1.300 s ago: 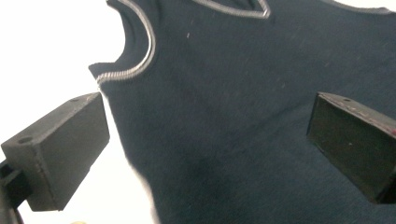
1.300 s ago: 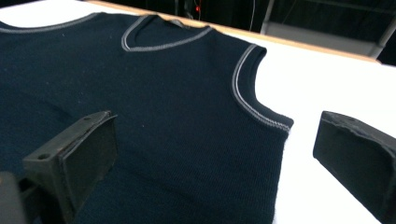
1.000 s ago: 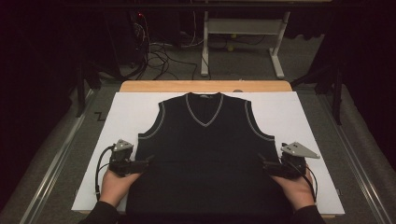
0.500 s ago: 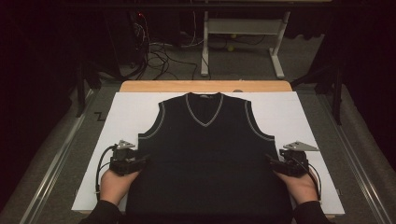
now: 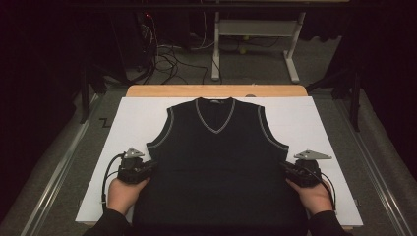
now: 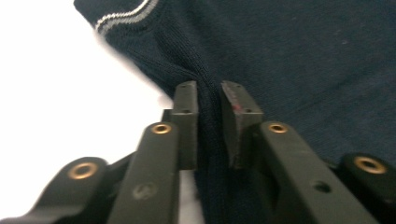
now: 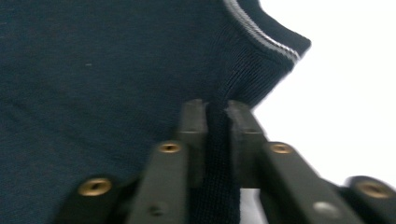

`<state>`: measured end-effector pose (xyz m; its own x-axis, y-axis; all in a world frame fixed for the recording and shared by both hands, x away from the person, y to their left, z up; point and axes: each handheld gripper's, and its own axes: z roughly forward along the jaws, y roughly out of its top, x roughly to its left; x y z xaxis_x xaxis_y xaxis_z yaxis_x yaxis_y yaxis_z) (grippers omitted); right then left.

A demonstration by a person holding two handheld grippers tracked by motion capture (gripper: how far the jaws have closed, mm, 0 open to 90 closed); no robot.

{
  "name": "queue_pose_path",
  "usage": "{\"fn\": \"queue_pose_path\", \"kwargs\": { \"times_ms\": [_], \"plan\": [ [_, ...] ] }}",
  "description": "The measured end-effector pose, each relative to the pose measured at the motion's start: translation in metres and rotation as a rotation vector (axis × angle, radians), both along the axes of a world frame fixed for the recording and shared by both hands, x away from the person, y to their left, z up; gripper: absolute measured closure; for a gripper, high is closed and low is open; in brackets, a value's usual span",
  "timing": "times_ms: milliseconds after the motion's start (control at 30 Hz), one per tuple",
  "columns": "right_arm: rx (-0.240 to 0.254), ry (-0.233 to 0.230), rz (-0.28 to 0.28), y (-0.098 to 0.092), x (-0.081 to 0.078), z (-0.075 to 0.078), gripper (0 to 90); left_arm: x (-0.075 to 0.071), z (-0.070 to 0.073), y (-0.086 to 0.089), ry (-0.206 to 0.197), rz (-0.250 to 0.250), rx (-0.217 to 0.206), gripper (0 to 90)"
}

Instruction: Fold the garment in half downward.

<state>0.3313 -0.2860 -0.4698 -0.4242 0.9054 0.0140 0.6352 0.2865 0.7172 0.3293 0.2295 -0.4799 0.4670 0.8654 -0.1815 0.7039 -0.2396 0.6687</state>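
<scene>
A dark sleeveless V-neck vest (image 5: 216, 162) with grey trim lies flat, neck away from me, on a white sheet (image 5: 133, 118). My left gripper (image 5: 150, 167) is at the vest's left side edge, below the armhole. In the left gripper view, the gripper (image 6: 210, 93) is shut on a raised ridge of the knit (image 6: 303, 56). My right gripper (image 5: 285, 168) is at the vest's right side edge, level with the left one. In the right gripper view, the gripper (image 7: 215, 109) pinches a fold of the vest (image 7: 93, 56) tightly. A hand holds each gripper from the near edge.
The white sheet covers a wooden table whose far edge (image 5: 216, 91) shows beyond the vest. Metal rails (image 5: 54, 172) run along both sides of the table. Behind it stand a metal desk frame (image 5: 255, 29) and loose cables (image 5: 167, 59) on the floor.
Both grippers have stayed at the vest's side edges and barely moved. The right one has edged slightly outward. The vest lies much as before.
</scene>
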Motion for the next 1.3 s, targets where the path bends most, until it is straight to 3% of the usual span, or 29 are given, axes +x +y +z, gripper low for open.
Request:
{"fn": "queue_pose_path", "kwargs": {
  "times_ms": [133, 200, 233, 267, 300, 367, 433, 667, 767, 833, 1000, 1100, 1300],
  "plan": [
    [-0.012, -0.026, 0.008, 0.001, 0.004, 0.003, 85.8, 0.005, 0.002, 0.004, -0.001, 0.010, -0.050, 78.2],
    [0.001, -0.054, -0.004, -0.001, 0.006, 0.006, 86.7, 0.006, 0.005, 0.005, -0.022, 0.012, -0.057, 78.6],
    [0.016, -0.089, -0.013, -0.004, 0.008, 0.010, 86.9, 0.008, 0.008, 0.006, -0.034, 0.018, -0.064, 78.7],
    [0.016, -0.089, -0.013, -0.004, 0.008, 0.010, 86.9, 0.009, 0.011, 0.008, -0.047, 0.028, -0.077, 78.7],
    [0.023, -0.126, -0.024, -0.006, 0.011, 0.014, 87.0, 0.011, 0.016, 0.010, -0.075, 0.045, -0.102, 79.0],
    [0.033, -0.134, -0.036, -0.006, 0.011, 0.016, 87.1, 0.012, 0.017, 0.009, -0.086, 0.049, -0.104, 79.1],
    [0.026, -0.162, -0.036, -0.005, 0.013, 0.020, 87.1, 0.019, 0.021, 0.007, -0.107, 0.040, -0.077, 79.1],
    [0.038, -0.213, -0.061, -0.007, 0.024, 0.027, 87.2, 0.032, 0.033, 0.007, -0.134, 0.054, -0.081, 79.2],
    [0.055, -0.235, -0.062, -0.009, 0.022, 0.028, 87.2, 0.028, 0.038, 0.010, -0.142, 0.052, -0.133, 79.2],
    [0.065, -0.262, -0.056, -0.010, 0.013, 0.029, 87.2, 0.014, 0.044, 0.012, -0.172, 0.028, -0.146, 79.1],
    [0.070, -0.275, -0.045, -0.014, 0.002, 0.029, 87.1, -0.004, 0.039, 0.019, -0.190, 0.017, -0.192, 79.1],
    [0.079, -0.278, -0.035, -0.017, -0.006, 0.028, 87.1, -0.010, 0.034, 0.021, -0.177, -0.002, -0.164, 79.0],
    [0.104, -0.288, -0.027, -0.019, -0.015, 0.032, 87.1, -0.017, 0.035, 0.023, -0.170, -0.023, -0.188, 79.0]
  ]
}}
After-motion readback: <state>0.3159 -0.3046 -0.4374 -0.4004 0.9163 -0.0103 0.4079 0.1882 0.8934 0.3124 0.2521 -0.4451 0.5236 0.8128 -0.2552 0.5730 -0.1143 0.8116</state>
